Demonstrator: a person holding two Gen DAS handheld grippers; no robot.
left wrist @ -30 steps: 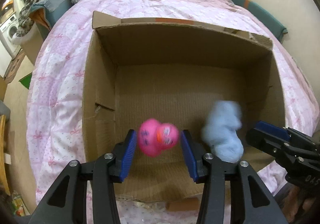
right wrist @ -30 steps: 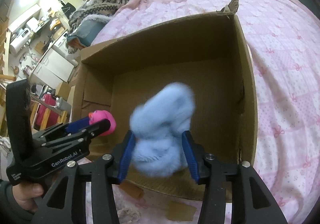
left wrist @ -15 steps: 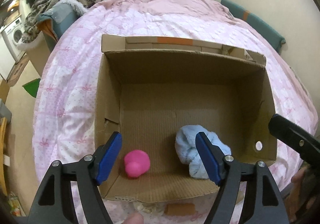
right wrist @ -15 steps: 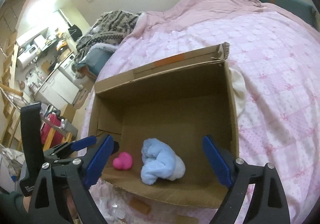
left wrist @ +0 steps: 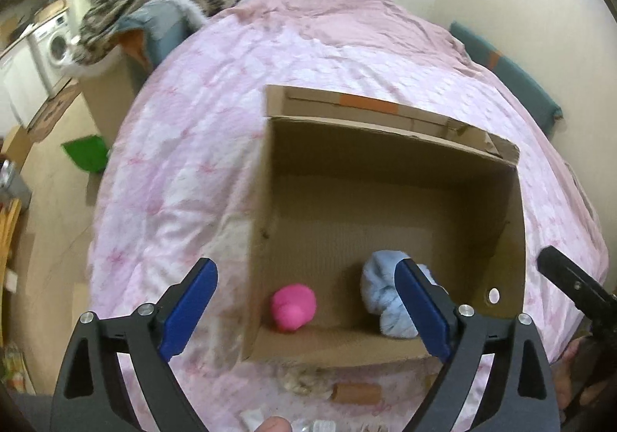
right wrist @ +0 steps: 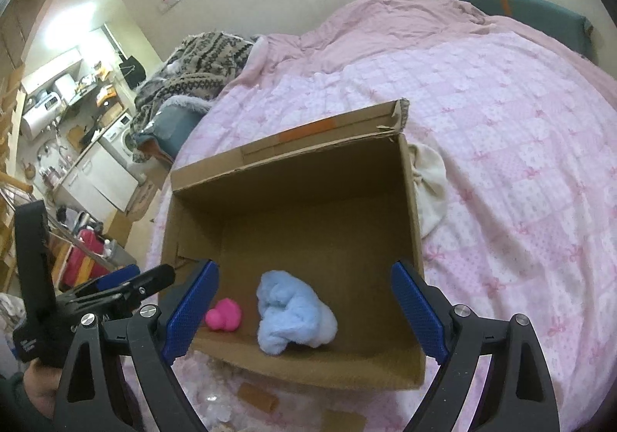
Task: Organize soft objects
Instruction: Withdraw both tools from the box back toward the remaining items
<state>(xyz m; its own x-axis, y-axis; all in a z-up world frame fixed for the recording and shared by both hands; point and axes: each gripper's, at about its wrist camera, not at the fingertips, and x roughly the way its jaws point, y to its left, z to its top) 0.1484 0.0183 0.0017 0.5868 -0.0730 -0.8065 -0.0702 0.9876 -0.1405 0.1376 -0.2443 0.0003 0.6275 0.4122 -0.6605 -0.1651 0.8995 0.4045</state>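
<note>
Right wrist view, lower left: your left gripper has just been opening, nothing between its jaws, and the pink rubber toy it hung over lies on the floor of the cardboard box by the near wall. At lower centre the fluffy blue cloth sits just beside it. Your right gripper, jaws spread and bare, also just opened; both drops look done.
</note>
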